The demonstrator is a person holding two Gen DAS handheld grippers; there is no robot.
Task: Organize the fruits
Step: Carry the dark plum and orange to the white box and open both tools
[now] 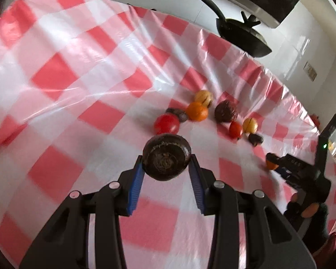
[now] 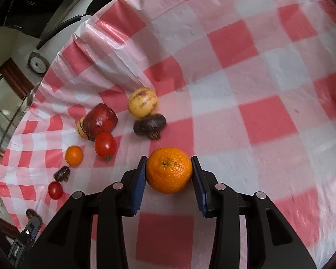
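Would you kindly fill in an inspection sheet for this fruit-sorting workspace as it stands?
Surface: red-and-white checked tablecloth, wrinkled.
Job's things: loose pile of tomatoes, an orange, yellow striped fruits and dark fruits lying on the cloth.
Clutter: nothing seen.
Grippers: left gripper shut on a dark brown fruit; right gripper shut on a large orange.
Cables: nothing seen.
Surroundings: black pan beyond the table edge, white wall behind.
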